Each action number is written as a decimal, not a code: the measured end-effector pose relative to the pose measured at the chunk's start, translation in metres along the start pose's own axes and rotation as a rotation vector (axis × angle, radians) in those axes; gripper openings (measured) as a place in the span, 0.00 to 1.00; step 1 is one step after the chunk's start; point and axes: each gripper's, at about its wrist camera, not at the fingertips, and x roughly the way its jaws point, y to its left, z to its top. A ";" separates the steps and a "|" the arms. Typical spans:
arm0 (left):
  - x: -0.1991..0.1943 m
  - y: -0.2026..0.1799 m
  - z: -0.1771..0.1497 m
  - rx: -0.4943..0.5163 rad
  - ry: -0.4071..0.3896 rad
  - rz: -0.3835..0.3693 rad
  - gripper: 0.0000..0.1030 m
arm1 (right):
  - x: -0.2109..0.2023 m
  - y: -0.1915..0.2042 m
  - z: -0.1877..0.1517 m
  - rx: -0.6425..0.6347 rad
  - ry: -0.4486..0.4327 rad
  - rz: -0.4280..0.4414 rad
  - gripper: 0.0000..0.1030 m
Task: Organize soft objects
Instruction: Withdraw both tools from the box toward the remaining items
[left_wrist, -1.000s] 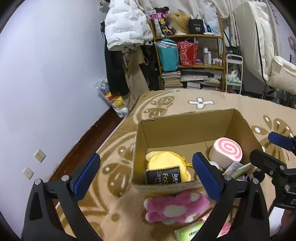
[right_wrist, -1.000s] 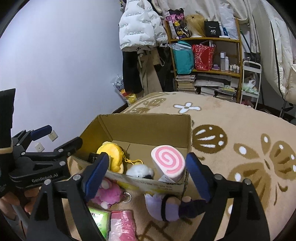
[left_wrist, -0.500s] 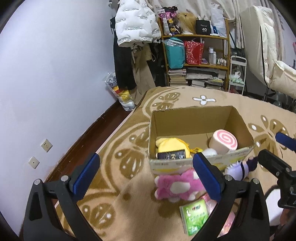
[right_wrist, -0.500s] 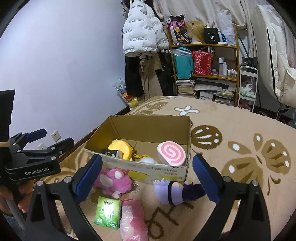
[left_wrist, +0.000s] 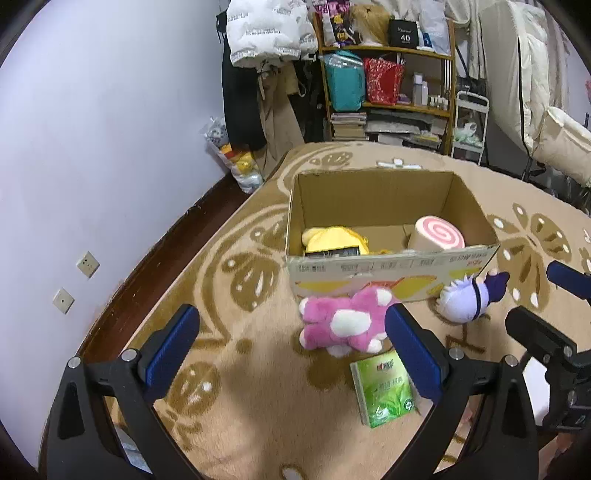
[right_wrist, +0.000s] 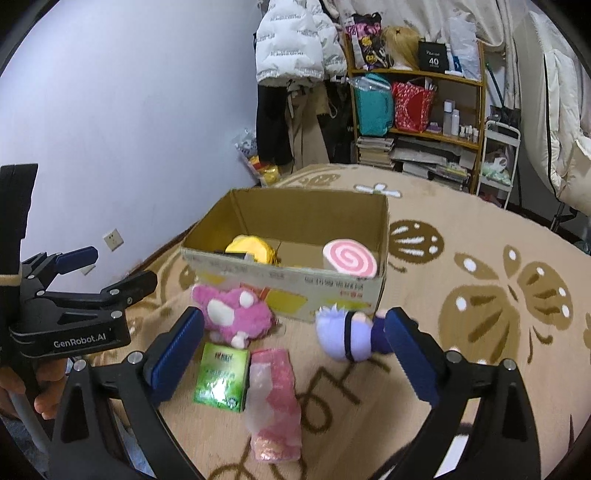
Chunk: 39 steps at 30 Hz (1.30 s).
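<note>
An open cardboard box (left_wrist: 391, 266) (right_wrist: 295, 284) stands on the carpet and holds a yellow plush (left_wrist: 334, 240) (right_wrist: 251, 249) and a pink swirl roll cushion (left_wrist: 437, 234) (right_wrist: 349, 258). In front of the box lie a pink plush (left_wrist: 343, 325) (right_wrist: 236, 314), a purple plush doll (left_wrist: 465, 299) (right_wrist: 347, 332), a green tissue pack (left_wrist: 384, 387) (right_wrist: 221, 380) and a pink wrapped pack (right_wrist: 273, 402). My left gripper (left_wrist: 291, 354) is open and empty, short of the pink plush. My right gripper (right_wrist: 295, 354) is open and empty above the packs.
A patterned beige carpet (left_wrist: 240, 387) covers the floor. A wall (left_wrist: 110, 147) with sockets runs along the left. A cluttered shelf (left_wrist: 388, 81), hanging coats (left_wrist: 258, 55) and a white trolley (left_wrist: 469, 125) stand beyond the box.
Both grippers have pulled back and up from the box. The plush toys and packs in front of the box have come into full view. Both stay open.
</note>
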 end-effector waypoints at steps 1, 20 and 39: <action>0.001 0.000 -0.001 -0.001 0.005 -0.001 0.97 | 0.001 0.001 -0.002 0.001 0.009 0.000 0.99; 0.047 -0.023 -0.021 0.014 0.180 -0.059 0.97 | 0.042 0.002 -0.030 0.014 0.188 0.025 0.99; 0.085 -0.032 -0.028 -0.001 0.296 -0.113 0.97 | 0.079 -0.006 -0.044 0.033 0.339 0.023 0.99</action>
